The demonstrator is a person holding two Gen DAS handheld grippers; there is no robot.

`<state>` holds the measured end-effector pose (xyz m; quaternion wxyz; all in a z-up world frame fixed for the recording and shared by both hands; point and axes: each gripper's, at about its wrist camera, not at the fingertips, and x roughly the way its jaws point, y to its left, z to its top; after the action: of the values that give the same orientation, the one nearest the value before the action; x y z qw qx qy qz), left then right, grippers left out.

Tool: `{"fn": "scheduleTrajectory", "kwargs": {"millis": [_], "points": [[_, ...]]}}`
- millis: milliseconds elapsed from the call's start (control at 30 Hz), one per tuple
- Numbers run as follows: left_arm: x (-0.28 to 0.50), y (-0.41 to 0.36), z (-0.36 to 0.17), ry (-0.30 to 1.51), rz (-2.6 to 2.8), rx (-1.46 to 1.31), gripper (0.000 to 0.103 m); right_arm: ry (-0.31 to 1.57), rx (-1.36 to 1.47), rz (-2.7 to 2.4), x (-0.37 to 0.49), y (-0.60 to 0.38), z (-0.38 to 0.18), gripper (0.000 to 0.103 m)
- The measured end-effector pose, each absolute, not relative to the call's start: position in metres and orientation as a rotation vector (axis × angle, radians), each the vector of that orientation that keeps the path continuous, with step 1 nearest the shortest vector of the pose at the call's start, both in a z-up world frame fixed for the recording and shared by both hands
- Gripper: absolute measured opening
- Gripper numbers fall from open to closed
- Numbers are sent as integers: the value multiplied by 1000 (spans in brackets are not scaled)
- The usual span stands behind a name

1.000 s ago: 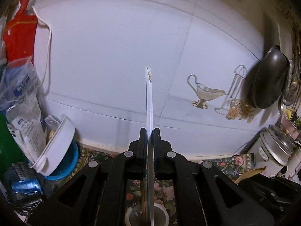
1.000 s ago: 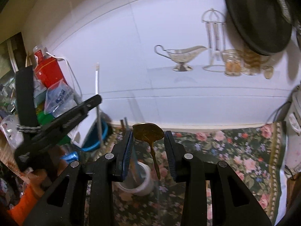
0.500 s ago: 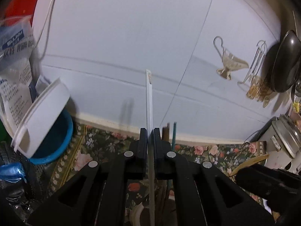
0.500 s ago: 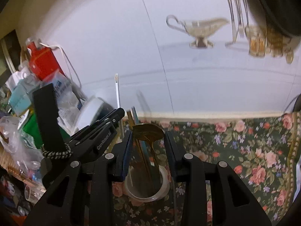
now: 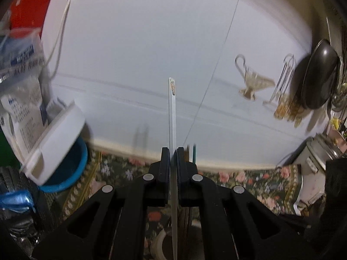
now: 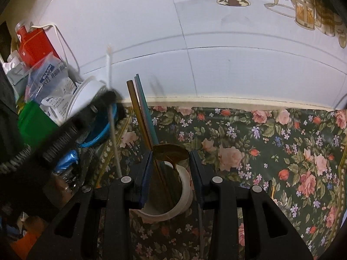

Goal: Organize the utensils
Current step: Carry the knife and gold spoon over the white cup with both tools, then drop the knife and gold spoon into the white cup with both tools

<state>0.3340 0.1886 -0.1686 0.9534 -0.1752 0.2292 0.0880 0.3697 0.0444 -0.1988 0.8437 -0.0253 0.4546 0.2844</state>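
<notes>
The left gripper [image 5: 172, 151] pinched a white utensil [image 5: 172, 112] above the cup [image 6: 184, 186]; the right gripper [image 6: 169, 158] gripped a bronze spoon [image 6: 171, 152] over it.

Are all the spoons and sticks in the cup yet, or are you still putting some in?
Some are in: a gold and a teal chopstick already stand in the white cup. Two are still in hand: the right tongs hold a gold spoon with its handle down in the cup, and the left tongs are shut on a white stick above the cup. Both still need letting go. I can't see any others waiting.
</notes>
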Motion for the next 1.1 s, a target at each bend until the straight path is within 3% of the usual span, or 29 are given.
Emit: {"fn": "scheduleTrajectory", "kwargs": {"millis": [167, 667, 1100], "points": [[337, 181, -168, 417, 201, -316, 4, 967, -55, 600, 372, 44, -200, 31], [321, 169, -202, 601, 168, -315, 4, 1014, -42, 601, 377, 40, -205, 32], [302, 151, -190, 706, 179, -298, 4, 981, -78, 596, 363, 14, -185, 32]]}}
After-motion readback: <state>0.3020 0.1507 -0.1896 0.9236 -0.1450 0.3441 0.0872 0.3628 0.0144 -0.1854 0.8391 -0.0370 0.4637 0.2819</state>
